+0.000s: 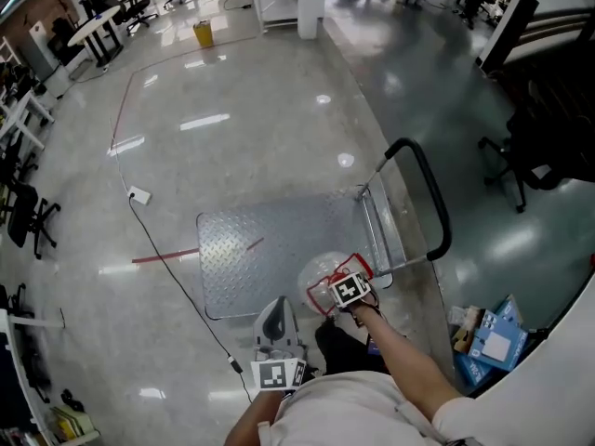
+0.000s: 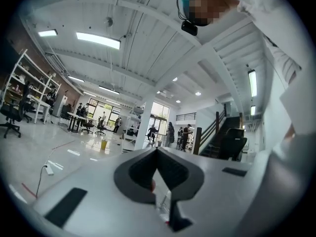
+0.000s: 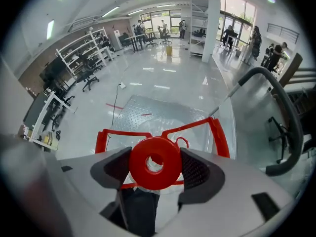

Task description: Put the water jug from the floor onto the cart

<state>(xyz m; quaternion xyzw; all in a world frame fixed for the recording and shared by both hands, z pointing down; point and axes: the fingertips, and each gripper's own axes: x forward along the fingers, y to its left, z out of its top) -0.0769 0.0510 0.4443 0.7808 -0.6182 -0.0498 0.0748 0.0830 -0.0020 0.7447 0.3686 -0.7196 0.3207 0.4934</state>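
The clear water jug (image 1: 323,279), with its red handle frame and red cap (image 3: 155,163), is at the near right corner of the cart's metal platform (image 1: 260,249). I cannot tell whether it rests there. My right gripper (image 3: 155,166) is shut on the cap, with a pad on each side of it. It shows in the head view as the right gripper (image 1: 350,291) on top of the jug. The left gripper (image 1: 275,319) sits close to my body just before the cart's near edge. It points up and away, and in its own view the left gripper (image 2: 157,152) is shut on nothing.
The cart's black push handle (image 1: 433,203) rises on the right side. A white power strip (image 1: 139,195) and its cable cross the floor left of the cart, near a red tape strip (image 1: 164,256). Blue boxes (image 1: 493,340) and an office chair (image 1: 525,147) stand to the right.
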